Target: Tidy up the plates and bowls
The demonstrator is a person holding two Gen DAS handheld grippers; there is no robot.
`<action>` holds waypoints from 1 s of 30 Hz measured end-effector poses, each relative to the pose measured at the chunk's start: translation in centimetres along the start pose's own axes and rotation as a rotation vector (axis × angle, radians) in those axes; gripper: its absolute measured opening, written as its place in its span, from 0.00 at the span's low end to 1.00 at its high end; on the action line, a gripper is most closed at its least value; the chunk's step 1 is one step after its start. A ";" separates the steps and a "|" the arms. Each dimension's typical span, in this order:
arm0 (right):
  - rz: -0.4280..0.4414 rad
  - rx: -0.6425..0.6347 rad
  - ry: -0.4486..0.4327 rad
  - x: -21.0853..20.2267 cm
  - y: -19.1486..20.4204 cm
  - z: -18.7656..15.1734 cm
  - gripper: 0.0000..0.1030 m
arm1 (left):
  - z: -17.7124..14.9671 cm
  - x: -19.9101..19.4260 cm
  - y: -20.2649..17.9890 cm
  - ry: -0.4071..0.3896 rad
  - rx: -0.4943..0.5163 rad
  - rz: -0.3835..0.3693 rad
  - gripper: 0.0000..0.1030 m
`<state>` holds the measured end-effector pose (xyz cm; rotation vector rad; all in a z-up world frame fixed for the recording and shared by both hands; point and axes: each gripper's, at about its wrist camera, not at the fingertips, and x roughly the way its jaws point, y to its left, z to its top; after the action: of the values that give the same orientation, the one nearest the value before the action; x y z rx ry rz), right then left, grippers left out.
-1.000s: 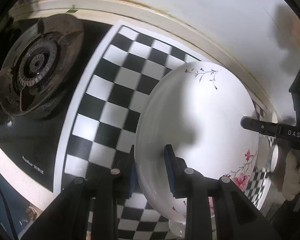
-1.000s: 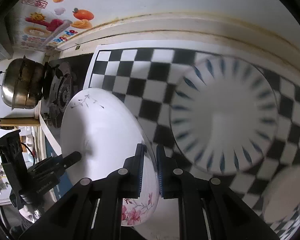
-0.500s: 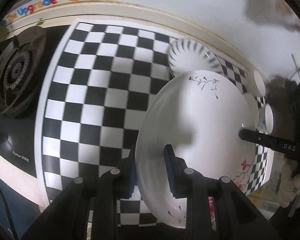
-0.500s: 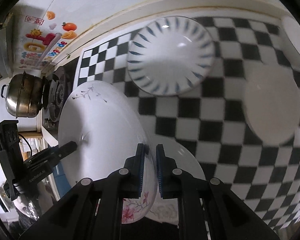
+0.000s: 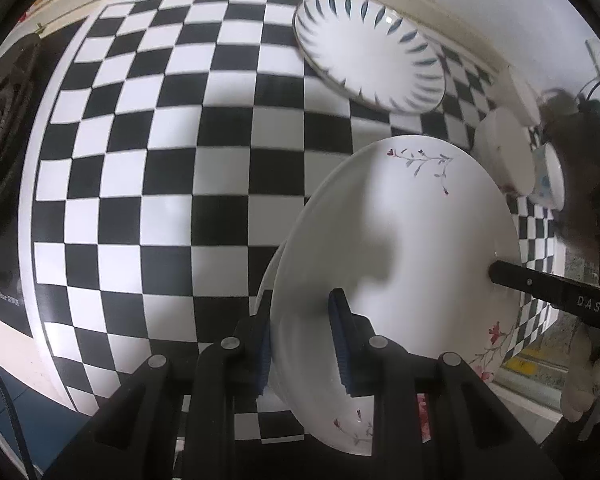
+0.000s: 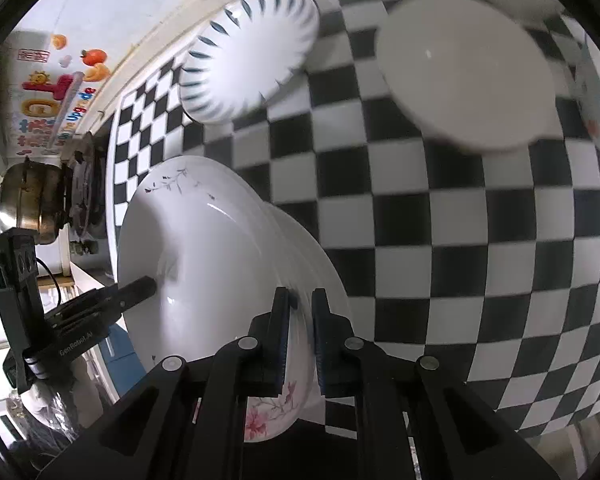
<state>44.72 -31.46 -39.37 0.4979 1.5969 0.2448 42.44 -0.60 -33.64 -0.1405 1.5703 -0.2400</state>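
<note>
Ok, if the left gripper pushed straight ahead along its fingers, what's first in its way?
Nothing new: the left gripper is shut on the floral plate, so the plate leads. Beyond its rim, the right gripper holds the far edge; past that, the white bowl, though depth is unclear.

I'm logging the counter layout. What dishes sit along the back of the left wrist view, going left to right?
Blue-striped plate → plain white bowl → white cup with blue pattern. The floral plate, nearer, is left out.

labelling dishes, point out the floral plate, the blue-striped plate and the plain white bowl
floral plate (image 5: pixel 404 240), left wrist view, bare centre
blue-striped plate (image 5: pixel 364 40), left wrist view, white middle
plain white bowl (image 6: pixel 464 68), right wrist view, inner surface
</note>
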 end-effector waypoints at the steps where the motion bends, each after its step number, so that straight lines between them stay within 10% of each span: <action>1: 0.001 0.007 0.006 0.5 -0.3 -0.2 0.13 | -0.1 0.4 -0.1 0.005 0.005 0.008 0.23; 30: 0.014 0.038 0.046 2.6 -2.3 -1.3 0.12 | -0.2 4.0 -0.4 0.136 0.030 0.021 0.23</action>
<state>42.99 -32.14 -42.62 0.5360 1.6457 0.2380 42.11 -1.93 -37.42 -0.0850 1.7018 -0.2609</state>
